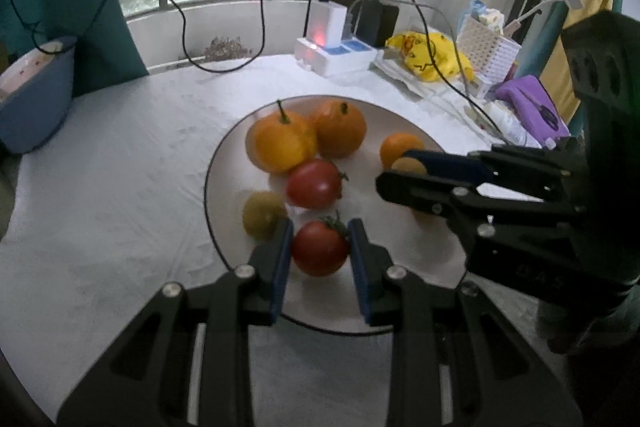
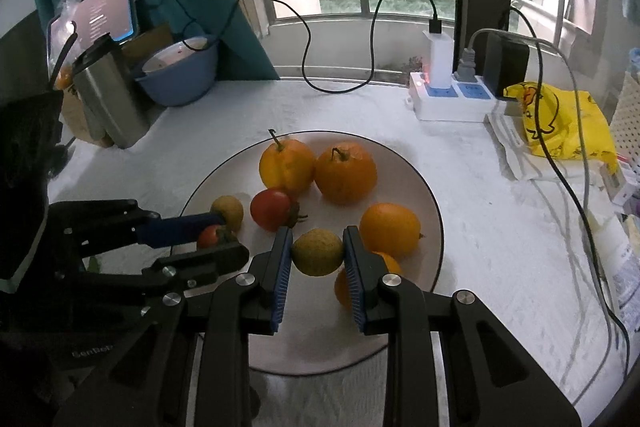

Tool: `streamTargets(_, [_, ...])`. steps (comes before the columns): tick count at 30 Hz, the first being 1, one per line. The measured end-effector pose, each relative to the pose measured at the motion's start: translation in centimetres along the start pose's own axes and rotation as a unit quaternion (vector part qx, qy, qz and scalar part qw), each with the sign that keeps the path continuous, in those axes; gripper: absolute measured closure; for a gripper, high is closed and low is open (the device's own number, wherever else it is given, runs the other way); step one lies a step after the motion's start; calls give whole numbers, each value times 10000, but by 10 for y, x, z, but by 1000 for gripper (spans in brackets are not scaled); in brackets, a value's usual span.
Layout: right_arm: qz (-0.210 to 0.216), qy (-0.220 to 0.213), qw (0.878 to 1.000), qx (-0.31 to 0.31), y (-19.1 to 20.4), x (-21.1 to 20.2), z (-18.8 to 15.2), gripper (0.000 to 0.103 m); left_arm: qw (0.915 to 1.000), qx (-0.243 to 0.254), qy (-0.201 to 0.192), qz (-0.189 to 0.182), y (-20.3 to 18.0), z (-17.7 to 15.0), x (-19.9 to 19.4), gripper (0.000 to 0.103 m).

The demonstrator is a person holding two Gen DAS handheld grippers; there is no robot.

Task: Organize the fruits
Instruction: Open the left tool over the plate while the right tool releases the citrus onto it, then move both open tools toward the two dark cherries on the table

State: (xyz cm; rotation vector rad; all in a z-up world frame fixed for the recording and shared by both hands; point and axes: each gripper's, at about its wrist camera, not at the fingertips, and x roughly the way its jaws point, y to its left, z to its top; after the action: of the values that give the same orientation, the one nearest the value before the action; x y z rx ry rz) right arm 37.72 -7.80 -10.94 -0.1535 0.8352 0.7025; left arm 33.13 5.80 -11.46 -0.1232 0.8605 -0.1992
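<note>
From my left wrist camera I see the left gripper [image 1: 320, 247] clamped on a red tomato [image 1: 319, 247] over the near edge of the plate [image 1: 224, 155]; my right one shows the right gripper [image 2: 317, 253] clamped on a small yellow-green fruit [image 2: 317, 252] above the same plate. Only the right view shows the steel flask [image 2: 110, 95] and tablet [image 2: 106, 11] at the tabletop's [image 2: 360, 107] left; only the left shows the white basket [image 1: 486, 49] and purple item [image 1: 532, 105].

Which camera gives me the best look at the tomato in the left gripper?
The left wrist view: the tomato sits centred between the left gripper pads, its whole face and green stem showing above the plate. The right wrist view shows only a red sliver of that tomato, mostly hidden between the left gripper's fingers.
</note>
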Motion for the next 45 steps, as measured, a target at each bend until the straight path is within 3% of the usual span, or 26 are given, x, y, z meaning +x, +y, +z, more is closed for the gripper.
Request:
streamTargets(9, [-69, -36, 10000, 25, -1, 3, 2, 75, 9999, -91, 70, 82, 4, 2, 5, 73])
streamTargets(14, [-133, -61, 9999, 32, 0, -2, 2, 62, 9999, -108, -33, 73, 2, 2, -4, 59])
streamTargets(45, [-302, -527, 9982, -17, 30, -88, -25, 62, 9987, -22, -482, 172, -32, -31, -84, 58])
